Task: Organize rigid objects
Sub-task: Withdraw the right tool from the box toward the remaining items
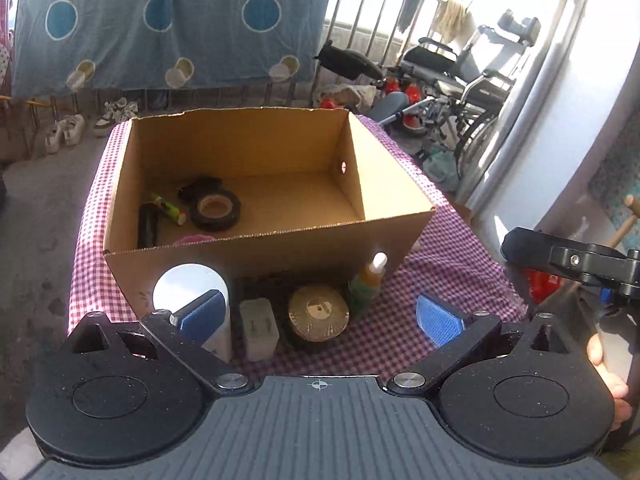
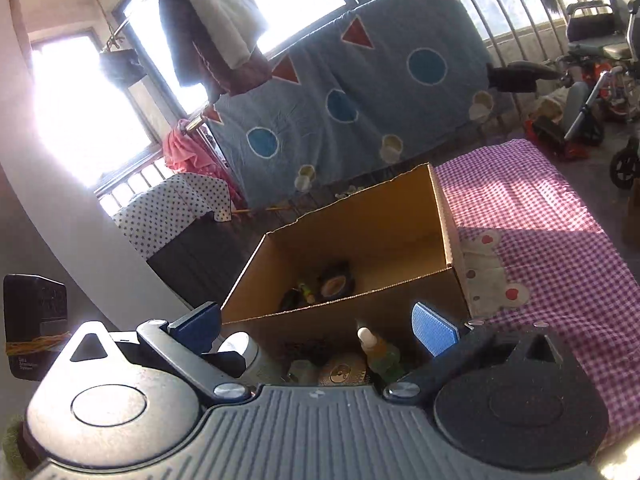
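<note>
Rigid objects, status: left gripper (image 1: 320,316) jaws spread wide, nothing between the blue pads (image 1: 202,314), hovering low just short of the row of leftovers. Right gripper (image 2: 316,322) same, wide open, empty, higher and off to the right, looking down over the same row. Row sits on the pink-and-white checked tablecloth (image 1: 448,264), right against the near wall of the open brown cardboard box (image 1: 260,248). Left to right in the left view: tall white cylindrical container (image 1: 188,292), upright; small white plug adapter (image 1: 260,328), standing on end, prongs facing the camera; round gold-topped reel with dark sides (image 1: 318,314), lying flat, axis vertical; small green spray bottle with white cap (image 1: 368,280), upright, leaning slightly right, nozzle up. Already in the box, bunched at the left end of the floor: black tape roll with brown core (image 1: 216,210), flat, hole up; black cylinder (image 1: 147,224), lying with long axis running near-to-far; green printed tube (image 1: 170,208), lying diagonally, one end toward the near right; something pink (image 1: 194,239) mostly hidden behind the near wall. Estimate roughly half done: four packed, four still outside. White container is closest to the left pad, so likely next pick, but cannot confirm.
</note>
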